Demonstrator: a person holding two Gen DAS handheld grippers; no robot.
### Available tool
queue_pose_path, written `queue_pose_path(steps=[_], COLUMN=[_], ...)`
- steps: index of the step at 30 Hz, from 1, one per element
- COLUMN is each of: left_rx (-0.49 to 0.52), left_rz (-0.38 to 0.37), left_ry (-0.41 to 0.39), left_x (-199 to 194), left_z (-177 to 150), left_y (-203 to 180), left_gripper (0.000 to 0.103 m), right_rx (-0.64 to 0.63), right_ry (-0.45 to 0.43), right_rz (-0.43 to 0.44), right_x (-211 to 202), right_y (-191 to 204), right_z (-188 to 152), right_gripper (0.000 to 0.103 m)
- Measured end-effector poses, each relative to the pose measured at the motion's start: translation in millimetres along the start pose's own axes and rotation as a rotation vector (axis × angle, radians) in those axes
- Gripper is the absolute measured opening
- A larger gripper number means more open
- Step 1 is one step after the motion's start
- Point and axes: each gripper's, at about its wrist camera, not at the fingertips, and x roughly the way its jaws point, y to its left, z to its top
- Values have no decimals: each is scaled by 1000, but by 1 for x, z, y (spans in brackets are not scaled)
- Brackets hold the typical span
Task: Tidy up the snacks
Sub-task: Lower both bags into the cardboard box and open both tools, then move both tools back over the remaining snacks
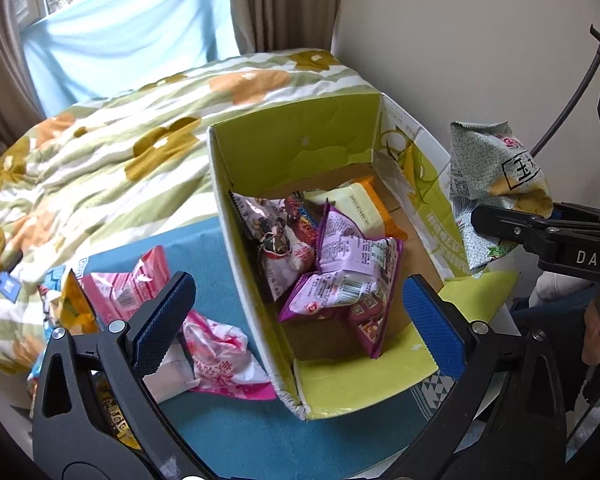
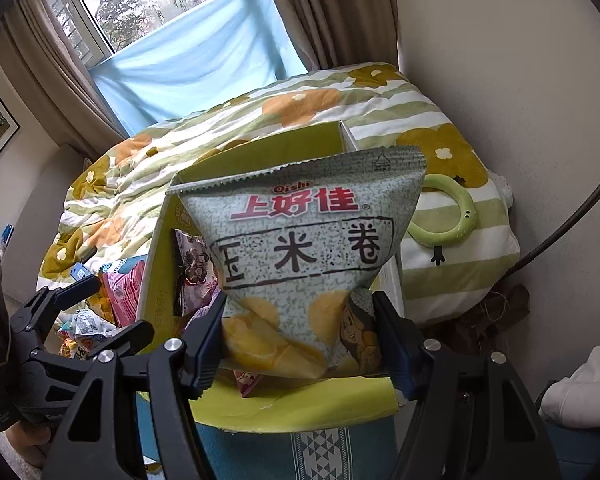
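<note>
One pale-green Oishi corn-roll bag [image 2: 312,264], puffy, upright | right hand-held gripper [image 2: 300,336] clamps it | left hand-held gripper [image 1: 296,312] spread wide, empty

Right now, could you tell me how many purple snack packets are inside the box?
2. One purple packet lies on top in the middle of the cardboard box; a second purple packet sits just below it, nearer the camera. More may be hidden underneath.

1 open cardboard box [image 1: 260,152]. Inside: 2 purple snack packets [image 1: 352,264], 1 pale pink packet [image 1: 276,232], 1 cream-and-orange packet [image 1: 360,208]. 1 grey-green corn-roll bag [image 2: 312,240] clamped. 2 pink packets [image 1: 128,288] outside. 2 grippers.
</note>
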Motion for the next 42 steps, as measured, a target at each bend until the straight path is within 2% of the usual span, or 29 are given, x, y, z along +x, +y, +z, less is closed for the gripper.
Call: queue_pose_path(steps=[4,11,13,14,15,16,22,28,36,42], left_rx=[-29,-48,-59,-62,-63,-64,-82,-78,-76,-132], left_rz=[-10,30,23,23,25,27,14,36,98,136], left_ry=[-2,7,17,21,22,22,20,-7,-100,-133], left_x=[-6,-7,-4,-4,-4,-4,-8,-27,-77,-113], left_z=[-8,-18,-22,-24,-26,-29,-39,-42,-40,-56], left_y=[13,27,29,30,31,30,24,15,8,10], left_gripper=[102,102,102,102,102,102,102,102,102,102], right_rx=[-30,-43,-39,-39,-37,-38,-53,-57,-144,-192], right_ry=[42,75,75,74,69,59,20,-2,-62,-135], right_rz=[5,11,9,3,-6,-13,-33,-21,-51,-31], right_x=[15,36,36,37,36,34,25,11,-31,-65], right_y=[10,19,19,19,18,18,19,20,33,44], right_z=[-3,-12,-15,-17,-19,-21,-37,-44,-49,-55], right_gripper=[64,65,73,88,97,98,99,99,99,100])
